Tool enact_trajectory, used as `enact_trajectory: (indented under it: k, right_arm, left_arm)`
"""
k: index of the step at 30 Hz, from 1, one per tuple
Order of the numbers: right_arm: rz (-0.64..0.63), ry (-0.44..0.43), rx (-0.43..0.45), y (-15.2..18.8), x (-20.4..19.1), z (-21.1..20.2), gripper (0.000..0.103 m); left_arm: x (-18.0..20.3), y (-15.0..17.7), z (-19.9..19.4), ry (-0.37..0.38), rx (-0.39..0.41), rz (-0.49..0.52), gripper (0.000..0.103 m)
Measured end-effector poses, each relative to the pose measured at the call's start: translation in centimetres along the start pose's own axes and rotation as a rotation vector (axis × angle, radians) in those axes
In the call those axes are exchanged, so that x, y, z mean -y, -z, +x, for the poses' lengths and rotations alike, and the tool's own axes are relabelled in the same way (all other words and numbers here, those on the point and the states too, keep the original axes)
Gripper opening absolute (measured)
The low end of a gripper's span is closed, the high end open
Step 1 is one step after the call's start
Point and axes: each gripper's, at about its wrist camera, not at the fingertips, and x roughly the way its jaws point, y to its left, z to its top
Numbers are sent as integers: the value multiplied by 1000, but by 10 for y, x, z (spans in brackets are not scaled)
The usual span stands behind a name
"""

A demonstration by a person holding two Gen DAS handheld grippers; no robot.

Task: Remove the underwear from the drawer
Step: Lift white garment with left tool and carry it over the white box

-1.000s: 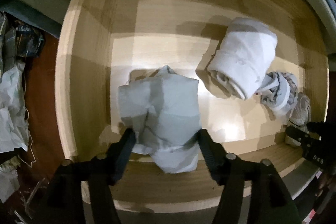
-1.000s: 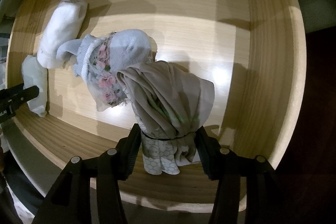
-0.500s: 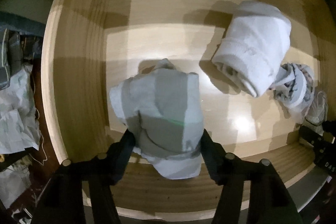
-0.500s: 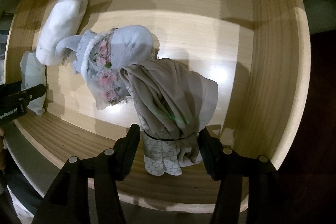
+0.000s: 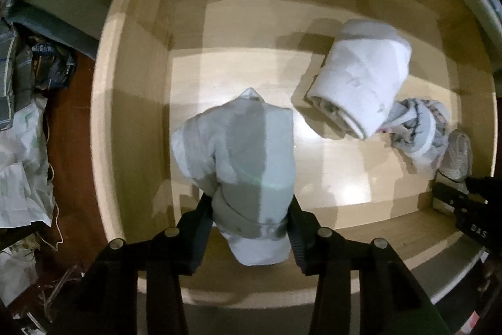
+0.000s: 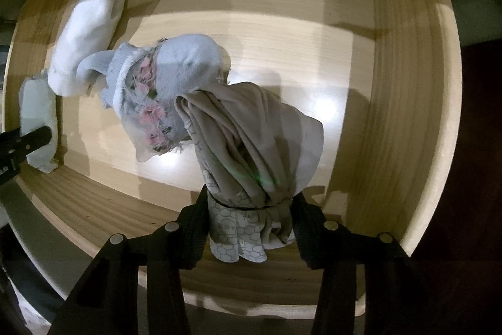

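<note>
I am looking down into the open wooden drawer (image 5: 131,102) with both tongs pointing at its floor, and the step in hand is the grasp itself, 1 garment per tong, with nothing yet clear of the drawer walls. The left gripper (image 5: 251,218) has its jaws closing around the pale grey-white underwear bundle (image 5: 241,153); both pads press into the cloth at its lower end, at roughly a half-open spread, so I count it as gripped. The right gripper (image 6: 251,209) is also closing, its jaws narrow and pinching the beige underwear (image 6: 254,140) just where a thin black band cinches the fabric above a honeycomb-print hem. Both pieces are inside the drawer near its front wall, and I cannot tell whether either hangs free of the floor. 2 more items lie on the drawer floor: a white rolled cloth (image 5: 360,80) and, touching it, a grey sock-like piece with pink trim (image 6: 163,83), which rests against the beige fabric. As I judge it, the next move is a straight lift over the front wall, firm enough that soft cloth does not slip, and slow on the right side so the pink-trimmed piece is not dragged along.
</note>
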Motion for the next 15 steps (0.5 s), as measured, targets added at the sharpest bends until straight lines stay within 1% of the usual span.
enact_trajectory:
  k: [4, 8, 10, 11, 14, 15]
  right_arm:
    - [3, 0, 2, 2, 0, 0, 42]
    - [0, 4, 0, 3, 2, 1, 42]
    - [-3, 8, 0, 2, 2, 3, 43]
    - [-6, 9, -1, 3, 2, 4, 42]
    - [-12, 13, -3, 3, -3, 6, 42]
    - [-13, 15, -4, 2, -5, 5, 42]
  left_arm:
    - [-7, 9, -20, 19, 34, 11, 44]
    - [1, 19, -32, 36, 65, 14, 44]
    - [-1, 23, -41, 32, 90, 24, 44]
    - [5, 36, -38, 31, 99, 28, 44]
    - [1, 40, -54, 32, 133, 42, 44]
    - [0, 35, -59, 31, 142, 44, 44]
